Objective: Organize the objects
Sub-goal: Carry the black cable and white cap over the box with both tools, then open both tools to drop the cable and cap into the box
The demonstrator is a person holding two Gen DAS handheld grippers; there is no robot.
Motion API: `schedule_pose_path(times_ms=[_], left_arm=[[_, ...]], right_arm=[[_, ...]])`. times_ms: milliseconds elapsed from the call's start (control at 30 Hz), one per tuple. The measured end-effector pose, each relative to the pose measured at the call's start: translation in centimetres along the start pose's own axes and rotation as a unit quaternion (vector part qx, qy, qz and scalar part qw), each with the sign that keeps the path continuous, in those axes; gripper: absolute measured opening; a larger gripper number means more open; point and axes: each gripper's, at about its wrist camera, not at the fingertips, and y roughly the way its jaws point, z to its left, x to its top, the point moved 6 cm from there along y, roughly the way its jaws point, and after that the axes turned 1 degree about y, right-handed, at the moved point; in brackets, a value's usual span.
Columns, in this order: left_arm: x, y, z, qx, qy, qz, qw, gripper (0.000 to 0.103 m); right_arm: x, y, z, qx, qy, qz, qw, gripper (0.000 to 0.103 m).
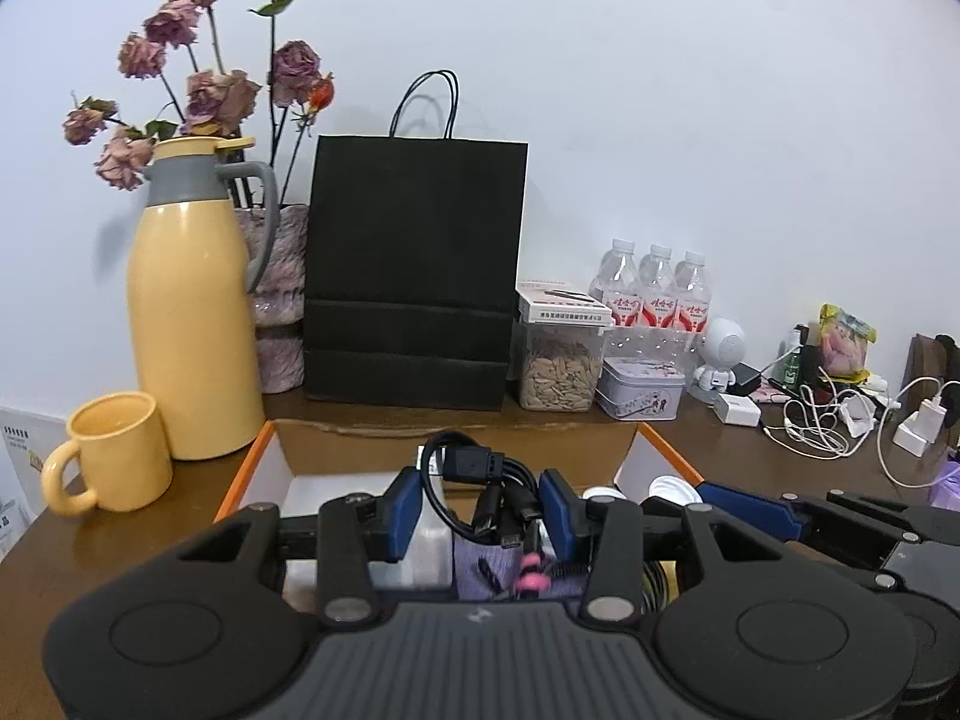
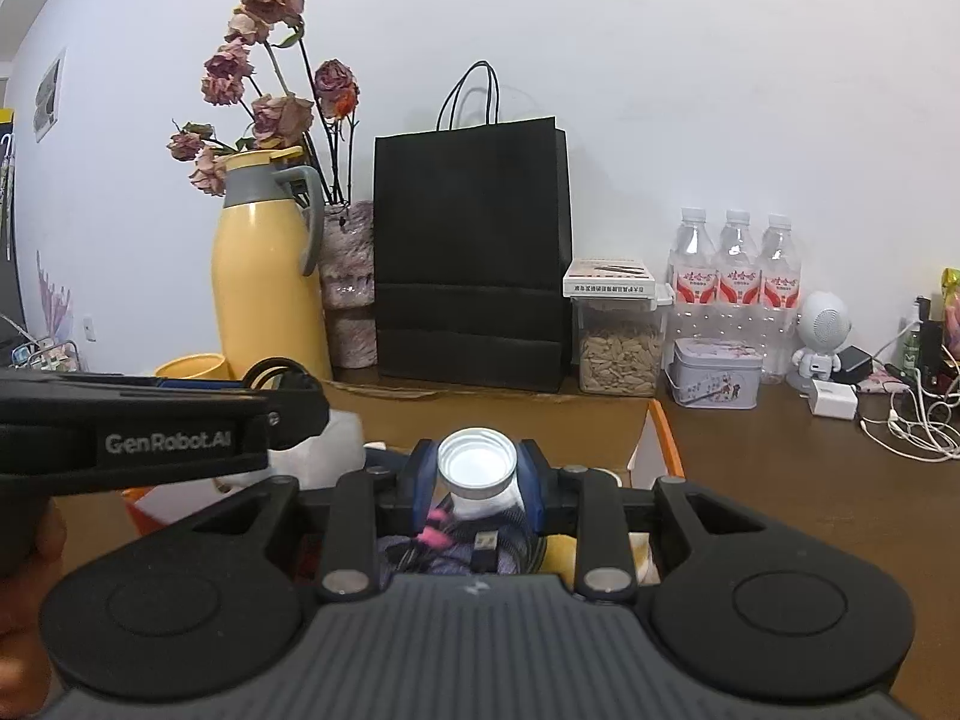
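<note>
The left claw [image 1: 489, 510] had its blue pads clamped on a bundle of black cables [image 1: 486, 480], held up over the open orange-edged box [image 1: 252, 468] on the brown table [image 1: 750, 456]. The right claw [image 2: 477, 480] was pinched narrow around a small white bottle [image 2: 478, 468] with a ribbed cap, also above that box. Further back stood a yellow mug [image 1: 114, 456], a yellow jug [image 1: 192, 312], dried roses [image 1: 204, 90], a black paper bag [image 1: 414, 276], a jar of seeds [image 1: 561, 372] and three water bottles [image 1: 657, 288] against the wall.
</note>
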Motion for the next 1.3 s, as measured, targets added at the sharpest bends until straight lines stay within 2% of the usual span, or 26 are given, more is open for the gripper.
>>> schedule_pose_path(times_ms=[400, 700, 733, 767, 800, 833, 900, 933, 1133, 1300], left_arm=[[1.3, 5.6, -0.4, 0.000, -0.004, 0.018, 0.9998, 0.041], [1.8, 7.8, 0.0, 0.003, 0.003, 0.023, 0.9997, 0.044], [1.8, 7.9, 0.1, 0.005, 0.001, 0.023, 0.9997, 0.052], [1.8, 7.9, 0.3, 0.008, -0.001, 0.022, 0.9997, 0.073], [1.9, 7.9, 0.6, 0.014, -0.003, 0.019, 0.9997, 0.085], [2.0, 7.8, 0.8, 0.021, -0.005, 0.014, 0.9997, 0.102], [2.3, 7.3, 1.3, 0.030, -0.009, -0.003, 0.9995, 0.103], [2.4, 7.1, 1.4, 0.031, -0.010, -0.003, 0.9995, 0.103], [2.4, 5.3, 2.1, 0.041, -0.015, 0.002, 0.9991, 0.103], [1.6, 1.9, 2.7, 0.043, -0.018, 0.005, 0.9989, 0.103]], right_arm=[[1.1, 5.2, -1.7, 0.005, 0.000, 0.016, 1.000, 0.030], [1.2, 7.7, -2.7, 0.003, -0.005, 0.032, 0.999, 0.032], [1.2, 7.8, -2.9, -0.001, -0.005, 0.035, 0.999, 0.042], [1.1, 8.0, -3.0, -0.005, -0.005, 0.038, 0.999, 0.060], [1.0, 8.0, -3.1, -0.007, -0.005, 0.040, 0.999, 0.069], [1.0, 8.0, -3.2, -0.008, -0.005, 0.041, 0.999, 0.082], [1.0, 7.9, -3.3, -0.009, -0.006, 0.039, 0.999, 0.092], [1.0, 7.7, -3.3, -0.008, -0.005, 0.039, 0.999, 0.103], [1.3, 6.3, -2.9, -0.013, -0.015, 0.034, 0.999, 0.103], [0.9, 3.6, -2.2, -0.012, -0.018, 0.040, 0.999, 0.103]])
